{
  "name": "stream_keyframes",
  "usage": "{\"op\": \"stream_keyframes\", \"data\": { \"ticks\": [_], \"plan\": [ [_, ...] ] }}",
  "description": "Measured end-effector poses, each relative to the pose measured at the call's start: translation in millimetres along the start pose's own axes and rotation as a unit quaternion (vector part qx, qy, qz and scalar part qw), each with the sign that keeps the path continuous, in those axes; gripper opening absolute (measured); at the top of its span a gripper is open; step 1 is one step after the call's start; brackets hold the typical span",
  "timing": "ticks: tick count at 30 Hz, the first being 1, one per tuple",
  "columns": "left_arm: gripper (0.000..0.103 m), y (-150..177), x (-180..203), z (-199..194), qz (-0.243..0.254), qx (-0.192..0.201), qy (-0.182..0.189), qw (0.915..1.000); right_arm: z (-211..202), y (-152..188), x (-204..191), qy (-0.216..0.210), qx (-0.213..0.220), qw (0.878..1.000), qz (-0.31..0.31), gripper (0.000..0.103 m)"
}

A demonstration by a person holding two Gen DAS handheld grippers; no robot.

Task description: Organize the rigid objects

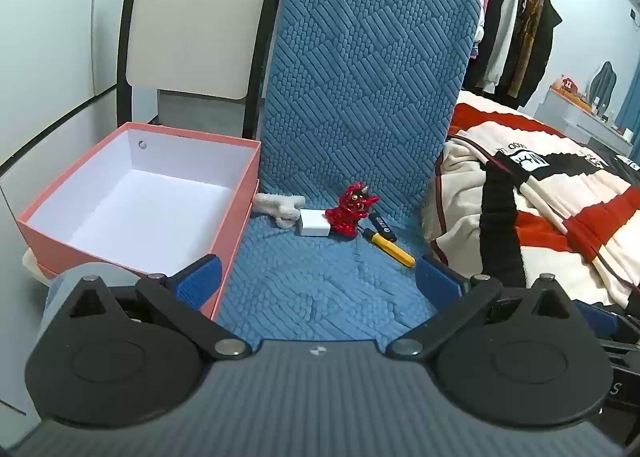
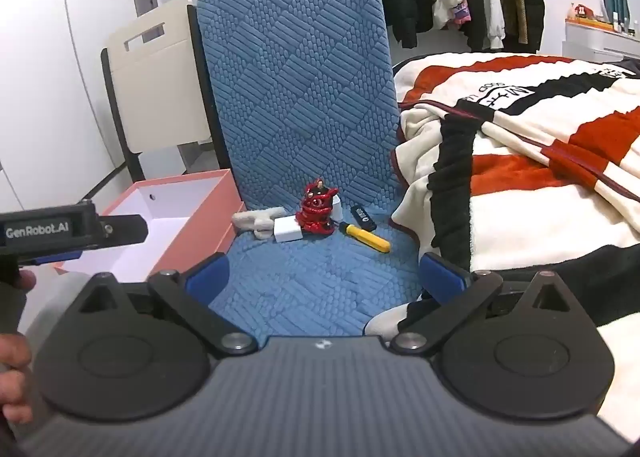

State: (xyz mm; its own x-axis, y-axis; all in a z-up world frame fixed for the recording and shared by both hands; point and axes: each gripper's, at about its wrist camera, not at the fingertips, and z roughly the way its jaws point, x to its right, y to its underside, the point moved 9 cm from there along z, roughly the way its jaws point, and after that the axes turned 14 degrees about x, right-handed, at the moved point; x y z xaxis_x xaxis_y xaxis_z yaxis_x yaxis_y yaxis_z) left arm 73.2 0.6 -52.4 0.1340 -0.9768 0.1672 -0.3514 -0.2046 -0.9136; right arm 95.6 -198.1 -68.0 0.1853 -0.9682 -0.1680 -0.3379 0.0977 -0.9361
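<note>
The 4 small rigid items sat bunched at the seat's back, at 12 o'clock from both grippers: a red figurine (image 1: 351,209) with a white charger (image 1: 314,227) touching it at 9 o'clock, and a black USB stick (image 1: 382,225) and a yellow tool (image 1: 390,247) at 3 o'clock. The pink box (image 1: 224,225), open and empty, stood at the seat's 9 o'clock edge, likely to receive them. The left gripper (image 1: 318,281) and right gripper (image 2: 326,275) hovered spread wide, holding nothing, seemingly ready to pick.

Both views are evenly and brightly lit by soft indoor light. Shadows are kept faint. Small glints are seen on the red figurine (image 1: 351,209). Straight edges are bowed by fisheye distortion; corners are darkened.
</note>
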Motion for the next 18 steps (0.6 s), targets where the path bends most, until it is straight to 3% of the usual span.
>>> {"op": "stream_keyframes", "data": {
  "ticks": [18],
  "plan": [
    [0.103,4.5,0.1,-1.9,0.0,-0.011,0.003,0.9999,-2.1,0.7,-1.3,-0.004,-0.004,1.0,-0.004,0.103]
  ]
}}
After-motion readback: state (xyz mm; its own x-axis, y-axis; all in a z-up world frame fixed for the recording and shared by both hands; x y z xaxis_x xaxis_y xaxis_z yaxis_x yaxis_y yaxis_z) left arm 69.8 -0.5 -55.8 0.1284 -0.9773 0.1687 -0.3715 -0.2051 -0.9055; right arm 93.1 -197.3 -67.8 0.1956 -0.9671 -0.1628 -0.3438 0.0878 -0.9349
